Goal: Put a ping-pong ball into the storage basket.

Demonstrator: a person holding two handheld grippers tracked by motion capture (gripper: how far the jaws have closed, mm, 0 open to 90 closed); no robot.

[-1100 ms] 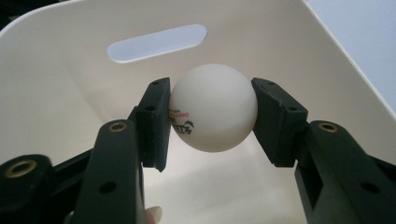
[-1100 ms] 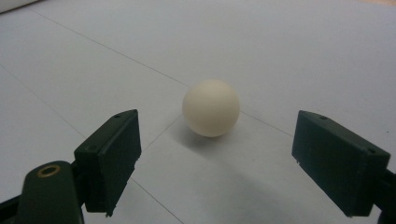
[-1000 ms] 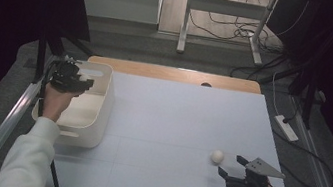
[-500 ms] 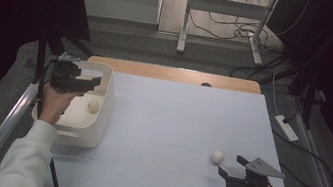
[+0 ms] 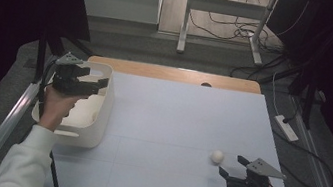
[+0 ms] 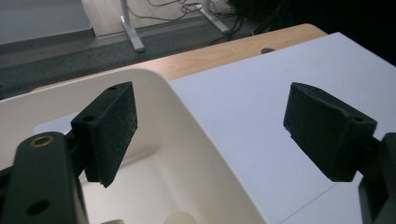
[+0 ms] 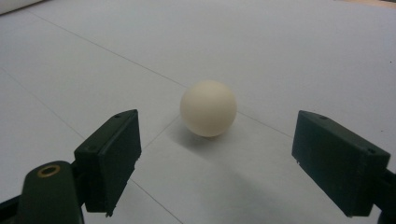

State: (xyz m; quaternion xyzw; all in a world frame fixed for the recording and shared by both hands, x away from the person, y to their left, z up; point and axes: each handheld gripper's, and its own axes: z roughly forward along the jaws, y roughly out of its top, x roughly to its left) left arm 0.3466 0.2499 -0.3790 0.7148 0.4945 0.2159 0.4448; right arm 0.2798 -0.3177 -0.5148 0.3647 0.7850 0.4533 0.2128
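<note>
Ball (image 7: 208,108), cream-white, smooth and round, is seen resting on the white table (image 5: 174,125) just ahead of the right gripper (image 7: 215,161), jaws spread wide and empty; the left gripper (image 6: 210,135) is held equally wide, empty, over the white bin (image 5: 101,108).

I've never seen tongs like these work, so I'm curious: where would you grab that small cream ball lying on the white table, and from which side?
Grip the small cream ball across its widest middle, since a round shape slips if pinched off centre. Come from the person's side, low along the white table: the right tongs already stand open with the ball just ahead of the gap.
</note>
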